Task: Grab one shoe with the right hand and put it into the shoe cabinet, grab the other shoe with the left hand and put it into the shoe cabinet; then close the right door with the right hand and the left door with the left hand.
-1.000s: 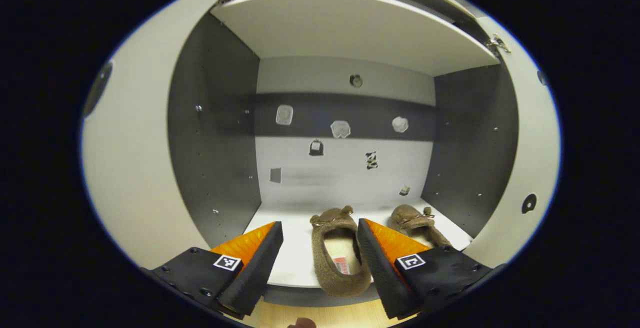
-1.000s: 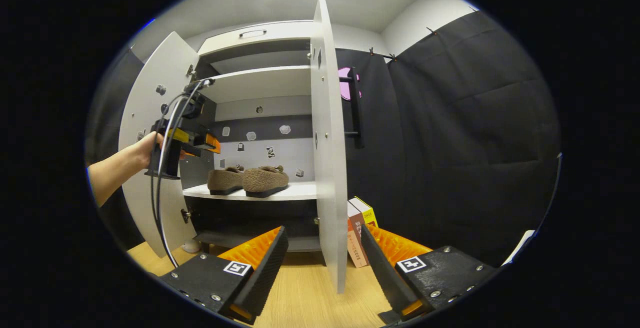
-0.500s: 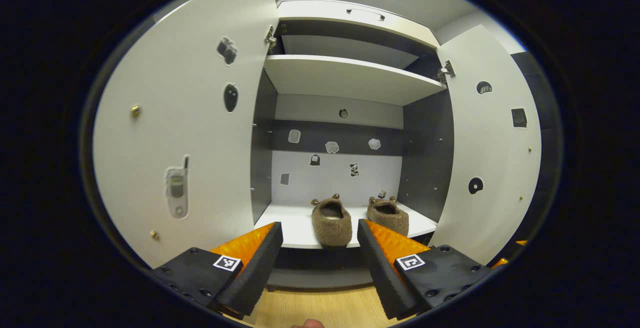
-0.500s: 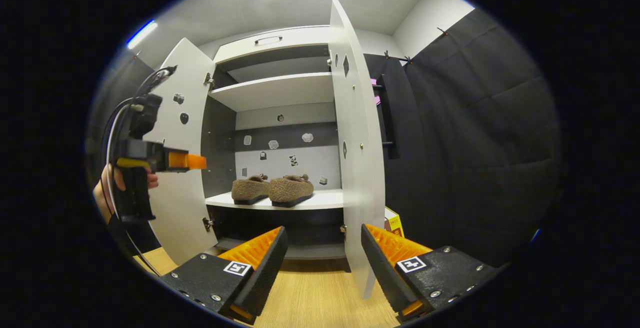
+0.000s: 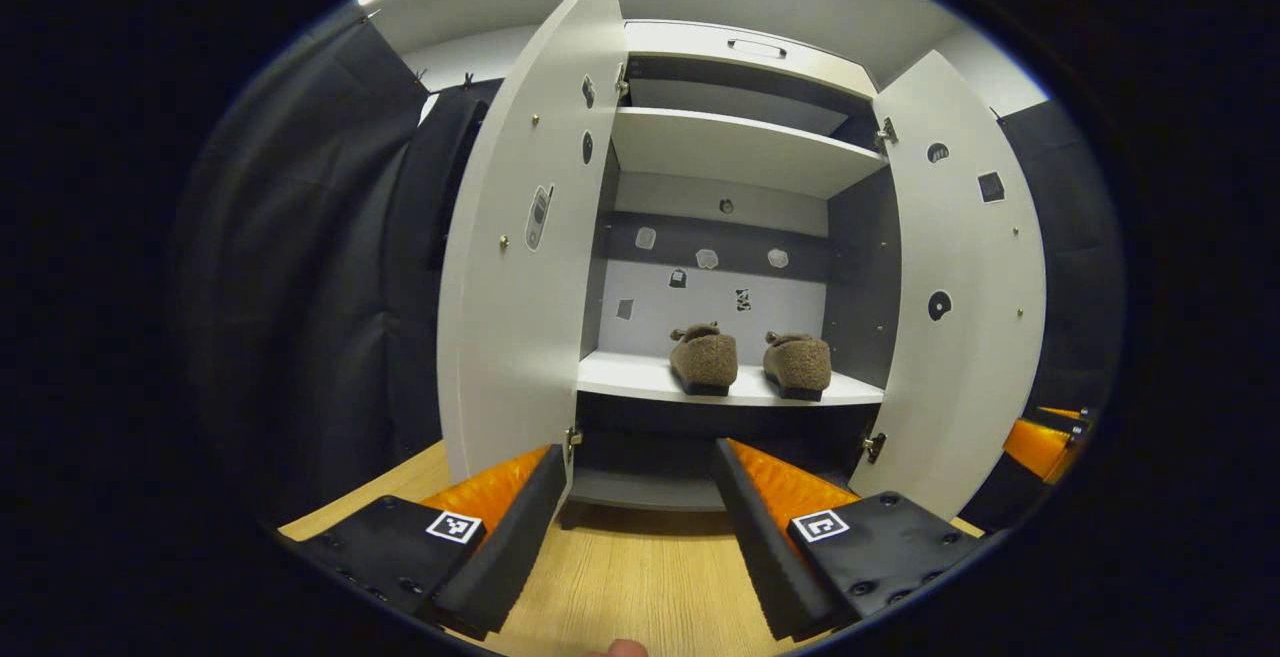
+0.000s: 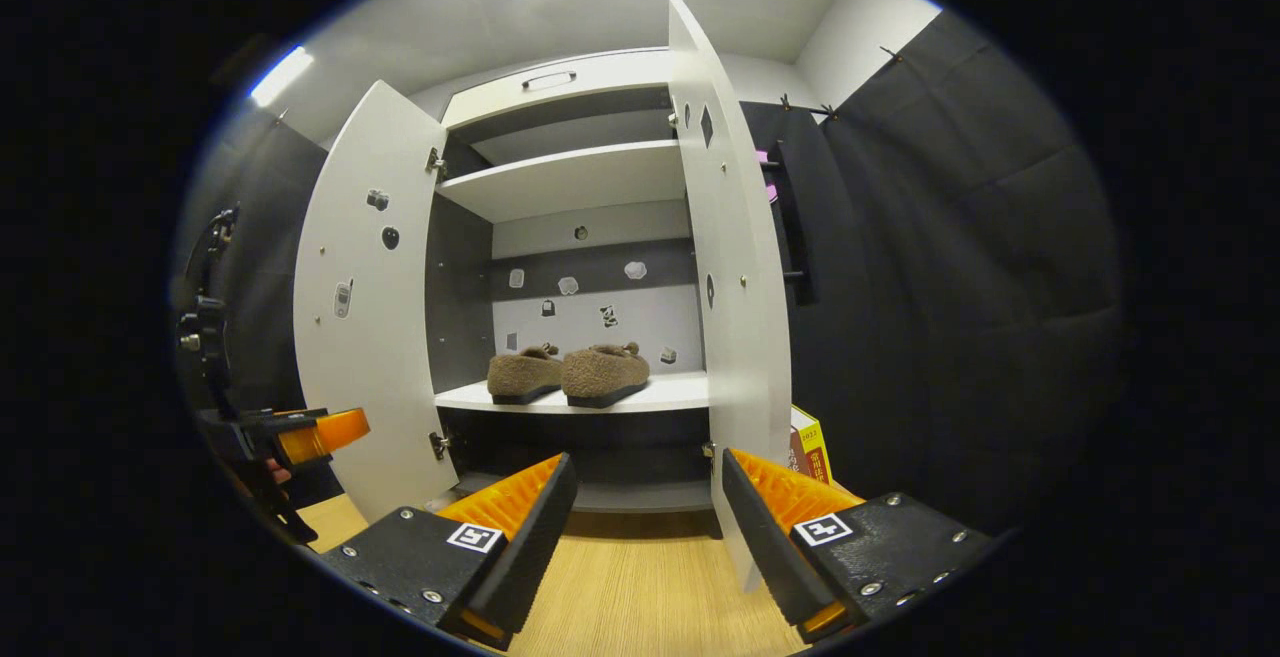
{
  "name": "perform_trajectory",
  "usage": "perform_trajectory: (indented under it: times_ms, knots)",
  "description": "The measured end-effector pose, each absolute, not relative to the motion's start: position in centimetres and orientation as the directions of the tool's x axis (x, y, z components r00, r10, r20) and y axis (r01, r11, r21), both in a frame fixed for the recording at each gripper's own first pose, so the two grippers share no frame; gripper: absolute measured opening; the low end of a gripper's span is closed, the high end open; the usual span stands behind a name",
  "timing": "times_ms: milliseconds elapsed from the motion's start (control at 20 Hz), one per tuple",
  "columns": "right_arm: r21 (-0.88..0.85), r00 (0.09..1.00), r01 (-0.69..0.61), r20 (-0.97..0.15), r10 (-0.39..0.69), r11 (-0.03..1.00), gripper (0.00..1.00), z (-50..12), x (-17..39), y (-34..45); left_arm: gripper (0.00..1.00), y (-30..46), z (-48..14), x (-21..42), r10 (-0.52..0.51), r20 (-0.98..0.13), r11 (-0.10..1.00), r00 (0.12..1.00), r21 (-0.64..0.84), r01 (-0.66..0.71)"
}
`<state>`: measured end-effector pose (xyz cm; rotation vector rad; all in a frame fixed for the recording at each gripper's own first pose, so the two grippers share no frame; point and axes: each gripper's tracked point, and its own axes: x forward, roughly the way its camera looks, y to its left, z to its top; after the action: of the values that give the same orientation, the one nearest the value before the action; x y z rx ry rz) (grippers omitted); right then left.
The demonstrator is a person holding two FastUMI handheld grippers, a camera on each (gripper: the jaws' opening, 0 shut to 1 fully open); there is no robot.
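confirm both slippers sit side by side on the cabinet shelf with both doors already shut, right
Not quite: both doors are open, not shut. The left gripper view shows the left door and right door swung wide, with both slippers side by side on the cabinet shelf.

Fuzzy cloth shoes (image 5: 750, 362), matt cabinet (image 5: 740, 147), wood-grain floor (image 5: 640, 577)

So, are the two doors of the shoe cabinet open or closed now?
Open. The left door and right door both swing outward, exposing the shelf with both shoes inside.
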<state>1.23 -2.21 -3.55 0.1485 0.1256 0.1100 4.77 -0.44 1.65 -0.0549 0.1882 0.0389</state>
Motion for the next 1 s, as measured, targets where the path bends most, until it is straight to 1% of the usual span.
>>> perform_trajectory:
  times_ms: [150,300,600,800,1000]
  knots:
    - [0.150,0.993,-0.072,-0.082,0.085,0.986,0.90,-1.7,1.1,-4.2,0.96,-0.9,1.1,3.5,0.036,-0.177,0.998,0.983,-0.053,-0.046]
    - [0.110,0.998,-0.012,-0.059,0.019,0.994,0.90,1.2,2.0,-8.8,0.96,-1.2,0.8,2.7,0.038,-0.175,0.996,0.984,-0.077,-0.052]
    - [0.087,0.995,0.093,-0.044,-0.090,0.992,0.92,7.3,6.6,-18.8,0.96,-2.2,1.1,2.1,0.013,-0.149,0.999,0.989,-0.036,-0.018]
    - [0.066,0.994,0.108,-0.013,-0.107,0.992,0.92,9.4,10.4,-21.2,0.97,-1.9,0.6,1.6,0.014,-0.170,0.999,0.985,-0.049,-0.023]
    - [0.078,0.996,0.091,-0.008,-0.091,0.993,0.92,9.8,12.7,-20.8,0.97,-1.5,0.4,1.6,0.014,-0.184,0.998,0.983,-0.063,-0.026]
